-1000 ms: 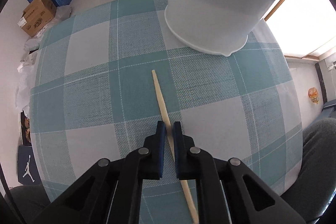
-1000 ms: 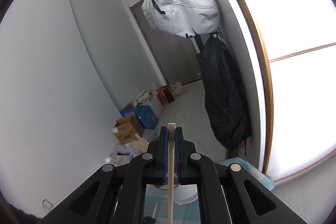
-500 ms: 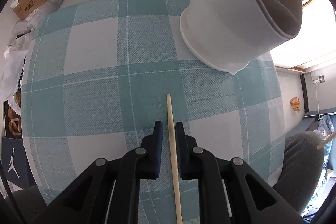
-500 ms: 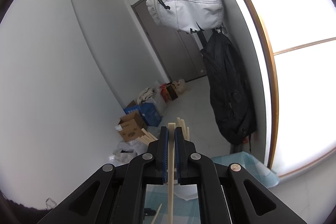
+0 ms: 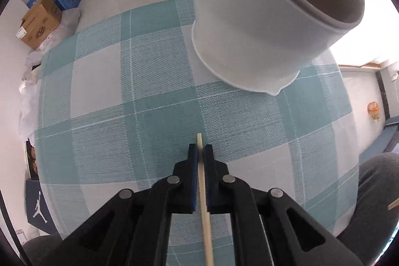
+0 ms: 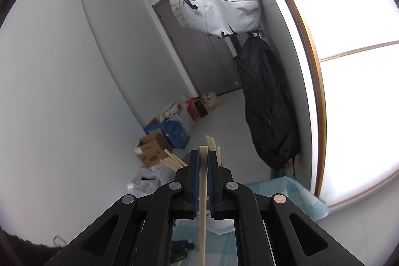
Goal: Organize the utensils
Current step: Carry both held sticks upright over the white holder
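A pale wooden chopstick [image 5: 202, 181] runs between the blue pads of the left claw [image 5: 200, 150], its blunt tip poking just past the fingertips. The pads sit close on either side of it, though a thin gap seems to show along the stick, so whether they are squeezing it or only straddling it is hard to tell. The stick's far end leaves the bottom of the left wrist view, and it cannot be told whether it lies on the cloth or is lifted off it.

Ahead of that tip, toward the far edge of the tabletop [image 5: 99, 96] with its teal-and-white check cloth, stands the white utensil holder [image 5: 251, 24], its grey-lined compartments open at the top. It is well apart from the left claw.

The right claw [image 6: 203, 153] is raised and pointed out across the room, closed firmly on a second chopstick [image 6: 203, 201] that stands upright between its pads. Just behind its fingertips the tops of several more chopsticks [image 6: 212, 143] fan out, apparently already standing in the holder, whose pale base shows below the claw.

The sorting looks partly done: some sticks are stowed, one is in the right claw over or beside the holder and probably next to drop in, and the one at the left claw has yet to be carried across.
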{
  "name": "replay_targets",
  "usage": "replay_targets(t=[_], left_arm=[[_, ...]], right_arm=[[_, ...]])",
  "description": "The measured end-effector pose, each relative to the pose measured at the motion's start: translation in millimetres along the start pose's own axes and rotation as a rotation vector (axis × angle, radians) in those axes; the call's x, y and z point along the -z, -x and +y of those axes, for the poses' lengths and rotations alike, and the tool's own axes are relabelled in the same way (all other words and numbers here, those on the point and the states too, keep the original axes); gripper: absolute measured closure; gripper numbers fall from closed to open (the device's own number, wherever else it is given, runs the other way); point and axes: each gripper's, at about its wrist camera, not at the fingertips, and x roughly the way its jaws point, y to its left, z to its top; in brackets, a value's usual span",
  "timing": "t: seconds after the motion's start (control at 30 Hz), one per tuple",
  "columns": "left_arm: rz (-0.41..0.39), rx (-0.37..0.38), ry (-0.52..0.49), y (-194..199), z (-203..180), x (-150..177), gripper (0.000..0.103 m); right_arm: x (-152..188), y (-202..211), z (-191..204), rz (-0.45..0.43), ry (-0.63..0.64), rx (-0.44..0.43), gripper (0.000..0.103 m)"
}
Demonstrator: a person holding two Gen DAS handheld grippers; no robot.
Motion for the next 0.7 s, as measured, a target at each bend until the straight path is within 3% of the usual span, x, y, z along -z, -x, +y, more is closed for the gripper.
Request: replay_targets(t=[0.13, 0.37, 0.7], left_arm=[[-0.044, 0.036, 0.036, 5, 20, 3, 0.102], [-0.301, 0.089, 0.073, 79, 30, 11, 0.103], [-0.511, 0.135, 0.023, 159, -1, 35, 0.103]], right_arm=[[-2, 0, 4, -0.001, 0.017, 0.005, 0.097], [-7, -2, 14, -0.005, 0.061, 0.011, 0.097], [-13, -8, 37, -0.019, 0.095, -0.008, 0.097]])
